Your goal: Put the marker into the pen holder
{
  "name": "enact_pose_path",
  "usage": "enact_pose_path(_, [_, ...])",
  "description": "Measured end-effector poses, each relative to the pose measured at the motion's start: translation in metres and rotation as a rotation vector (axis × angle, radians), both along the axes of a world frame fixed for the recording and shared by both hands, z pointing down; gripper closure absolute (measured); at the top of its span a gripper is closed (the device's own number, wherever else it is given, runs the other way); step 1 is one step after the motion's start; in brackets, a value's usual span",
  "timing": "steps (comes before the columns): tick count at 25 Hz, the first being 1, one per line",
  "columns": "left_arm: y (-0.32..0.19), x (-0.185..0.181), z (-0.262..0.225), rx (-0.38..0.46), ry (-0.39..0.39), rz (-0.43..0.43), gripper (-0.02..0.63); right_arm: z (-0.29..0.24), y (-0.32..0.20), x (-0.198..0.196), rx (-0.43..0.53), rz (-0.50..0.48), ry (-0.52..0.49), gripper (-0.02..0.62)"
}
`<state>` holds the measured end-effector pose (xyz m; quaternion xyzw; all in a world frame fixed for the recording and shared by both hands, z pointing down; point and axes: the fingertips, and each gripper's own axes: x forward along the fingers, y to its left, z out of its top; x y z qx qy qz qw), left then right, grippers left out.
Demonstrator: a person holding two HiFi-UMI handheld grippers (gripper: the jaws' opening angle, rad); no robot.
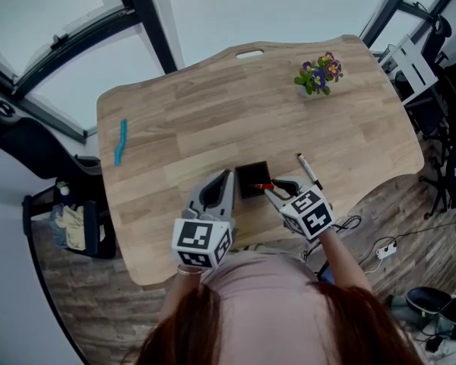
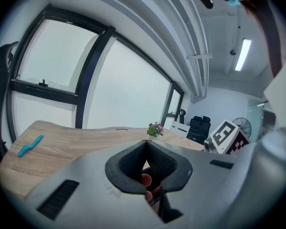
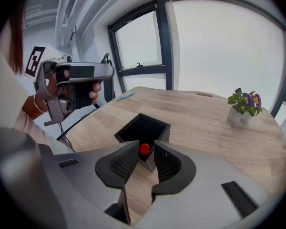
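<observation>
A square black pen holder [image 1: 251, 175] stands near the table's front edge, seen open-topped in the right gripper view [image 3: 163, 133]. A red marker [image 1: 263, 186] slants from my right gripper [image 1: 272, 188] into the holder's near right corner. In the right gripper view its round red end [image 3: 144, 149] sits between the jaws, with a gap on each side. My right gripper [image 3: 144, 151] is open. My left gripper [image 1: 228, 175] lies just left of the holder, tips together, and looks shut [image 2: 146, 144] with nothing held.
A white and black pen [image 1: 308, 169] lies on the table right of the holder. A blue object [image 1: 120, 143] rests at the far left. A small potted plant [image 1: 319, 74] stands at the back right. Office chairs [image 1: 433, 90] crowd the right side.
</observation>
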<state>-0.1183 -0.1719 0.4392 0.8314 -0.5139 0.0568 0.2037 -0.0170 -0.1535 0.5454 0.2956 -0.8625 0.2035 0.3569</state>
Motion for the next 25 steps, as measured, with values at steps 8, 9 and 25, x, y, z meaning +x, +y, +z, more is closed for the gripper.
enact_pose_path(8, [0.004, 0.005, 0.001, -0.009, 0.000, 0.058, 0.606, -0.021, 0.000, 0.001, 0.073, 0.098, -0.052, 0.505])
enact_pose_path(9, [0.004, 0.006, 0.000, -0.005, -0.004, 0.066, 0.606, -0.026, -0.001, 0.004, 0.088, 0.118, -0.058, 0.506])
enact_pose_path(25, [0.006, 0.027, 0.008, -0.012, -0.024, 0.093, 0.606, -0.029, -0.003, 0.073, 0.217, 0.336, -0.009, 0.506])
